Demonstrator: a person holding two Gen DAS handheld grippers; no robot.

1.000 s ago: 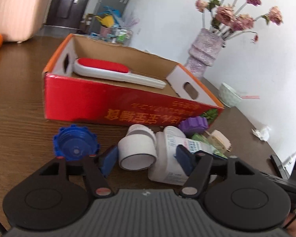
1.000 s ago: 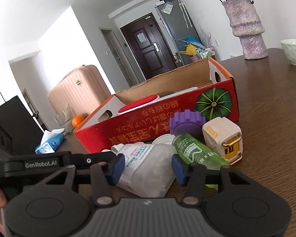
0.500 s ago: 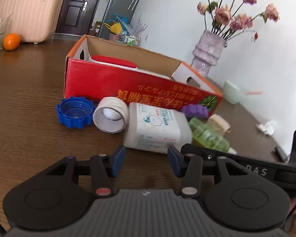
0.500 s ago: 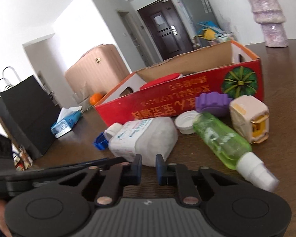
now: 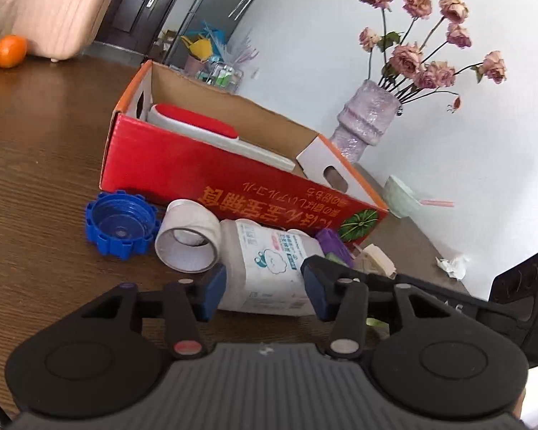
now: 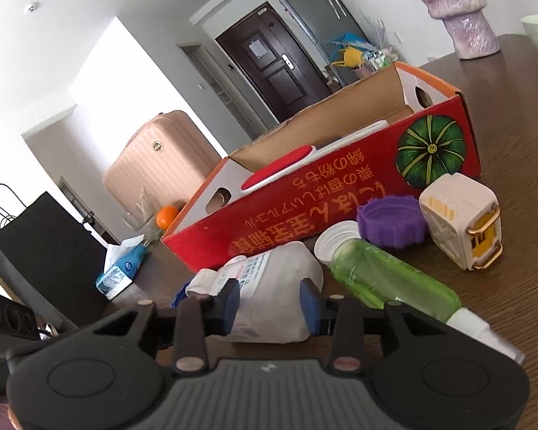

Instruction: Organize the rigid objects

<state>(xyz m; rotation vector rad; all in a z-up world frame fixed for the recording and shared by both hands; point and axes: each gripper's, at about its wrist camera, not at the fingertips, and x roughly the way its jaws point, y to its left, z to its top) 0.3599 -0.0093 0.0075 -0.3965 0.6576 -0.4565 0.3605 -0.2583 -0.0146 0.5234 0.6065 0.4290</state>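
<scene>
Bottle (image 5: 269,268), white and labelled, is lying on its side on the bench (image 5: 36,179) in front of the red box (image 5: 197,179), between the pipe piece (image 5: 190,240) and the green bottle (image 6: 387,279). From the left wrist view, the blue cap (image 5: 120,227) is sitting open side up at the far left. The brush (image 5: 197,127) in the box is showing only its upper part above the near wall. The purple cap (image 5: 331,245) and the beige block (image 5: 376,258) are mostly hiding behind the left gripper's right finger. The green bottle is barely showing there, and its nozzle is running under the gripper body in the right view.

The left gripper (image 5: 263,276) is pointing gently down at the bench. Its jaws have just been closing, and the bottle is lying between them. Whether the pads are pressing on it I cannot tell. The right gripper (image 6: 269,290), also tilting shallowly down, is facing the bottle's other end. Its jaws have just been opening and are standing partly apart, gripping nothing.
</scene>
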